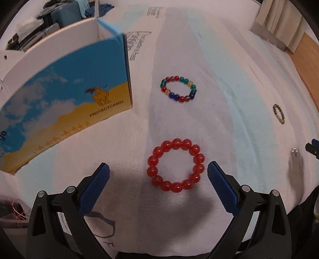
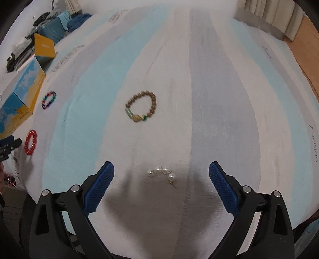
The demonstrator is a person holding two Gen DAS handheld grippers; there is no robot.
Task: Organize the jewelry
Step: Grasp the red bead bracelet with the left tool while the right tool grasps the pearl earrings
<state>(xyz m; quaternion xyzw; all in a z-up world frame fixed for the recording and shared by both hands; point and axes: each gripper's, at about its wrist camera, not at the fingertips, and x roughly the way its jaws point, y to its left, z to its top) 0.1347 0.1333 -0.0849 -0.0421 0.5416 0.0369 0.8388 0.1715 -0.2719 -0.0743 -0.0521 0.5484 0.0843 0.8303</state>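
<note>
A red bead bracelet (image 1: 176,165) lies on the cloth between the fingers of my open left gripper (image 1: 158,169); it also shows in the right wrist view (image 2: 31,142). A multicoloured bead bracelet (image 1: 178,89) lies further ahead. An open blue and yellow camel-print box (image 1: 65,103) stands at the left. My right gripper (image 2: 161,169) is open over a pearl earring (image 2: 162,173). A brown bead bracelet (image 2: 142,108) with green stones lies ahead of it.
The striped white, blue and grey cloth (image 2: 209,99) covers the surface. The brown bracelet (image 1: 278,113) and pearl earring (image 1: 294,151) show small at the left view's right edge. Clutter and a teal case (image 1: 63,16) sit beyond the box. Wood floor (image 2: 305,49) is at the right.
</note>
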